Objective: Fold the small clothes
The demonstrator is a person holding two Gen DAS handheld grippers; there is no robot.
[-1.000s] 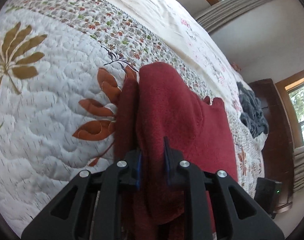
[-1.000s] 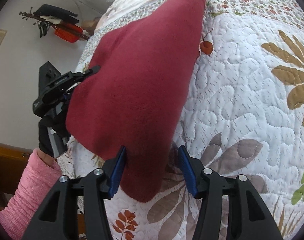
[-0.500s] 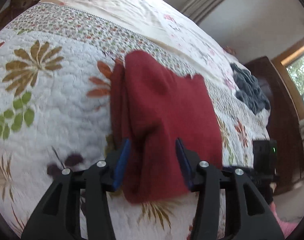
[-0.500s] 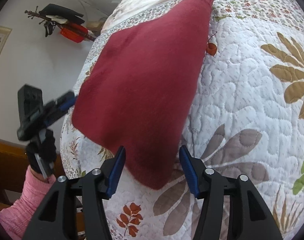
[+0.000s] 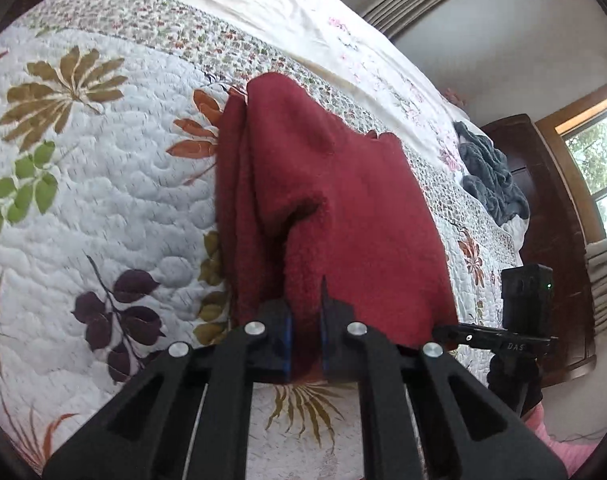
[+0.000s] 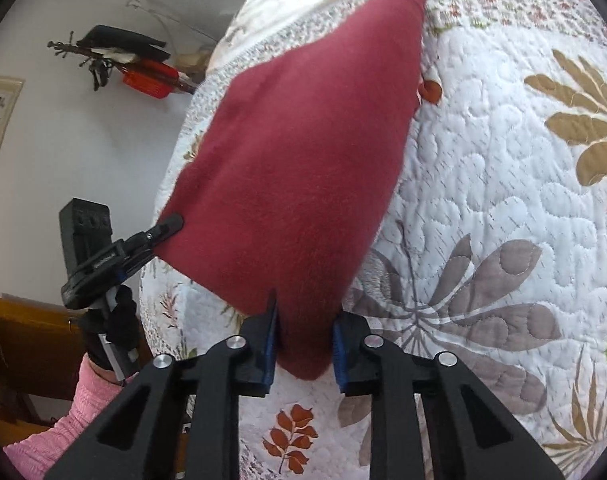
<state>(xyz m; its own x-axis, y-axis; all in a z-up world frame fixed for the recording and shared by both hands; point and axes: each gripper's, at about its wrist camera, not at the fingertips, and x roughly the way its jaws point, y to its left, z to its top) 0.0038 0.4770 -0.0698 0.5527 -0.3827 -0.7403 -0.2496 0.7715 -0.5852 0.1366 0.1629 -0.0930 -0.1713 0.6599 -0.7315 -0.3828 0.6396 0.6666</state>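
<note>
now l gripper (image 5: 303, 328) & r gripper (image 6: 305, 338) both pinch red garment (image 6: 303, 168) corners.

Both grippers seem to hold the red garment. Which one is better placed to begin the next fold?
Probably neither alone: the left gripper and the right gripper each pinch a near corner of the red garment, so both should carry that edge forward together.
</note>
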